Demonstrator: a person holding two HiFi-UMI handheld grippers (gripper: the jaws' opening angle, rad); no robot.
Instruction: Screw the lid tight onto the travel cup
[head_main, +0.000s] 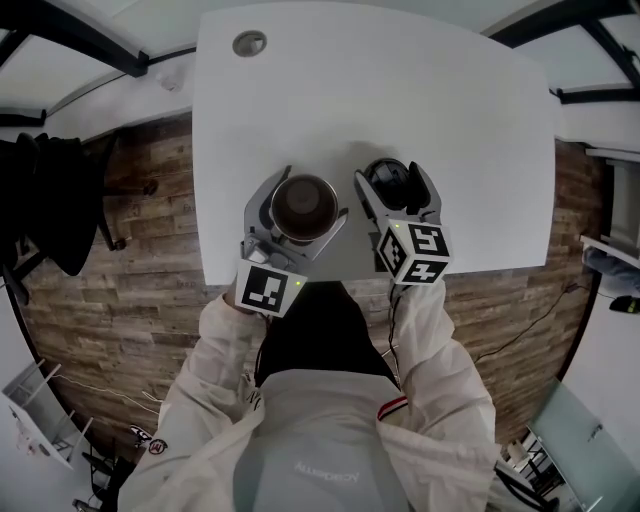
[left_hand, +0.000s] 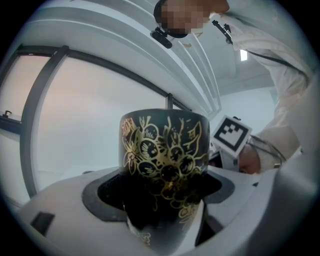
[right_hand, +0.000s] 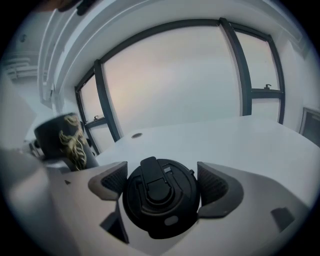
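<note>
A: What did the left gripper (left_hand: 161, 192) have hold of?

B: The travel cup (left_hand: 162, 145) – a dark, glossy cylinder with gold line-drawn flowers, its round mouth open. The jaws stood wide, and their dark ribbed pads (left_hand: 102, 196) pressed against the cup's lower sides.

A: And the right gripper (right_hand: 161, 184)?

B: It was closed on the lid (right_hand: 160, 200), a round disc of matte black plastic with a raised flip tab and a small oval dimple near its edge. One textured pad met the rim on each side.

A: Where was the cup?

B: Over the near edge of the smooth white table (head_main: 450, 120), upright, just to the left of the lid – the two were close but apart. Whether its base touched the tabletop could not be told.

A: Anything else?

B: A round metal grommet (head_main: 249, 42) was set in the far part of the table, and rough wood-plank floor (head_main: 150, 260) lay below.
</note>
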